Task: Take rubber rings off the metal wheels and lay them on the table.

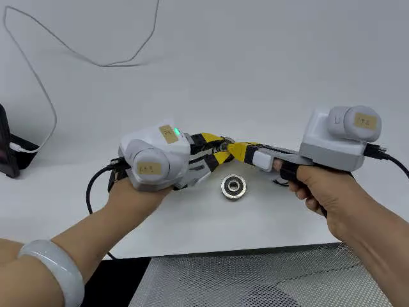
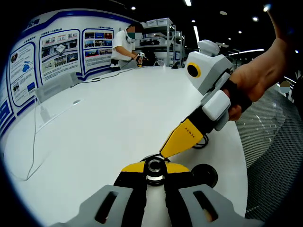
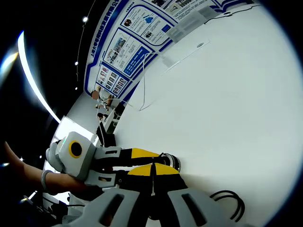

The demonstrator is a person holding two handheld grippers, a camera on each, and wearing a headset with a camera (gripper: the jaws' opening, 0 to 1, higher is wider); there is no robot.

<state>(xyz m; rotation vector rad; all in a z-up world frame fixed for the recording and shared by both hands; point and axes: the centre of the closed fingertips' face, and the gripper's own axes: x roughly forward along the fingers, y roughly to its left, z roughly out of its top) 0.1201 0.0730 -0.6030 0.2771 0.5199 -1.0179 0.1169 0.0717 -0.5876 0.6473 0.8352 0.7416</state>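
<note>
The left gripper (image 1: pixel 216 150), held in the person's left hand (image 1: pixel 137 192), points to the right above the white table (image 1: pixel 255 77). In the left gripper view its yellow-tipped jaws are clamped from both sides on a small metal wheel (image 2: pixel 155 166), which is lifted clear of the tabletop. The right gripper (image 1: pixel 238 151), in the right hand (image 1: pixel 326 192), comes in from the opposite side, and its tip meets the wheel's rim. In the right gripper view its two yellow jaw tips are pressed together with only a thin seam between them. A thin dark arc runs at the wheel's upper edge just beside that tip, but I cannot tell whether rubber is pinched between the jaws. A second metal wheel (image 1: pixel 234 187) lies flat on the table just below and in front of the meeting jaws, apart from both grippers. Loose black rubber rings (image 3: pixel 230 201) lie on the table under the right gripper, near its hand. A grey cable (image 1: pixel 45 89) loops across the far left of the table, toward a black device (image 1: pixel 6 147) at the left edge. A pale bangle (image 1: pixel 54 268) sits on the left wrist, and a perforated metal surface (image 1: pixel 255 281) lies along the near edge of the table.
</note>
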